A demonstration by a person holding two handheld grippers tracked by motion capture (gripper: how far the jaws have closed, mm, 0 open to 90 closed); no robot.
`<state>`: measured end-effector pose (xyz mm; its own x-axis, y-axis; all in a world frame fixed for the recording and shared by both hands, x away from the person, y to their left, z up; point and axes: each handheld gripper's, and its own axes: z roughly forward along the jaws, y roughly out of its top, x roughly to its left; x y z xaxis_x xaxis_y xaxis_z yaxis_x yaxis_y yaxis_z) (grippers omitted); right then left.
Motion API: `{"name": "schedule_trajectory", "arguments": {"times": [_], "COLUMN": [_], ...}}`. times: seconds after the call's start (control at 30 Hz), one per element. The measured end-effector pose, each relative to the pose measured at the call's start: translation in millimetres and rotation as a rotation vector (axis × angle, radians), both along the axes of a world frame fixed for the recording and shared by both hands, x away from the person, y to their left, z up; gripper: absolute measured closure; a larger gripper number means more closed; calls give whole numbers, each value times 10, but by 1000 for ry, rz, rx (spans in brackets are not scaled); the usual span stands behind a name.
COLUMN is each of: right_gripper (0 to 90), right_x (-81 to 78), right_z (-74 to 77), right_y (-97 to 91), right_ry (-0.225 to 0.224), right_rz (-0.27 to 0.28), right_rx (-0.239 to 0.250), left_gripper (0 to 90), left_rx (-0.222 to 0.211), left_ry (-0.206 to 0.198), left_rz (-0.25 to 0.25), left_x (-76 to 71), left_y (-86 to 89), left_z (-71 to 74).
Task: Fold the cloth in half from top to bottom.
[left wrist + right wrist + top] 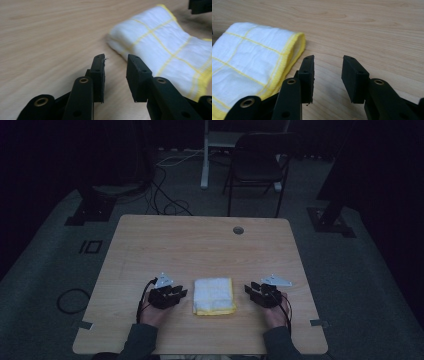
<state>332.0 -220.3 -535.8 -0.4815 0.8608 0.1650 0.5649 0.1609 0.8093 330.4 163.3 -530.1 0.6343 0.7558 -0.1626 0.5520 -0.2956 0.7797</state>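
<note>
Item: folded white cloth with yellow grid lines and yellow hem point(214, 295), on wooden table point(200, 245). My left gripper point(115, 65) and right gripper point(328, 65): half-open, empty, flanking it. Risk: pinching one layer, unfolding it.

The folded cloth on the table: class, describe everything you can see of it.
The folded cloth is white with a thin yellow grid and a yellow stitched hem; it looks like soft woven cotton. It lies flat in a neat, thick, roughly square stack of layers on the wooden table, near the person's edge. Nothing grips it: the left gripper and right gripper flank it, jaws open.
</note>
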Motion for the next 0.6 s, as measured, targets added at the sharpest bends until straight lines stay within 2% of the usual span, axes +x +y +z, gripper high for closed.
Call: {"name": "schedule_trajectory", "arguments": {"times": [0.23, 0.43, 0.6], "right_gripper": [624, 624, 625], "right_x": [53, 94, 105], "right_z": [-38, -65, -71], "right_y": [-50, -106, -132], "right_ry": [12, 18, 23], "right_rz": [-17, -40, -48], "right_rx": [-2, -5, -2], "left_gripper": [659, 625, 615], "left_rx": [7, 31, 44], "left_ry": [-14, -32, -30], "left_rz": [66, 118, 153], "left_x": [75, 134, 177], "left_y": [149, 249, 302], "left_z": [7, -12, -35]}}
